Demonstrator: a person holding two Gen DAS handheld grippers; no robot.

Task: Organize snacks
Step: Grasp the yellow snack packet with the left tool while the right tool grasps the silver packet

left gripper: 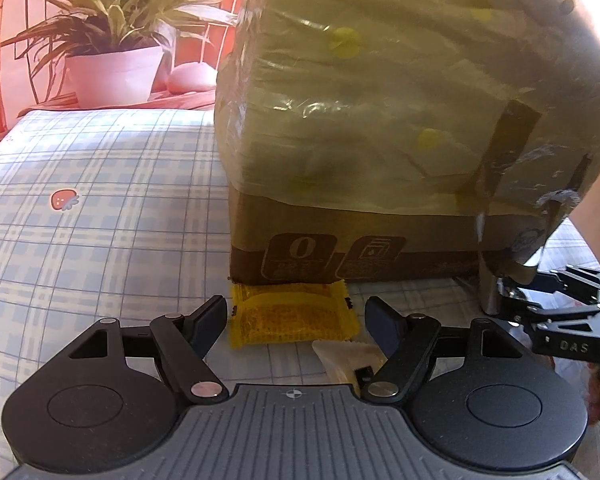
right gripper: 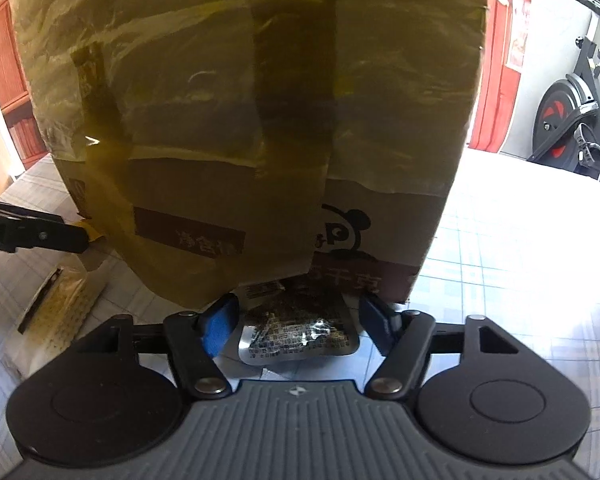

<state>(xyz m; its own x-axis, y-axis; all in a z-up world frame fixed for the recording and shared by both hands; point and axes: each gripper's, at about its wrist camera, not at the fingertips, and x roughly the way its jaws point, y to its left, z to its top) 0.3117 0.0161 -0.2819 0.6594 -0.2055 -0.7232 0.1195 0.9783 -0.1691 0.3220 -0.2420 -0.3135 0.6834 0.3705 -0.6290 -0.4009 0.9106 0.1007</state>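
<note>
My left hand-held gripper [left gripper: 294, 314] stands about half open, its fingers either side of one yellow snack packet [left gripper: 292, 314] without pressing it. That packet lies on the checked bed sheet [left gripper: 100, 216], touching the foot of the taped cardboard box [left gripper: 380, 120]. A second, pale packet [left gripper: 350, 360] lies just beside the yellow one, farther from the box. My right hand-held gripper [right gripper: 296, 322] is also half open, straddling one silver foil packet [right gripper: 300, 340] at the box's base, pads clear of it. I cannot see inside the box.
</note>
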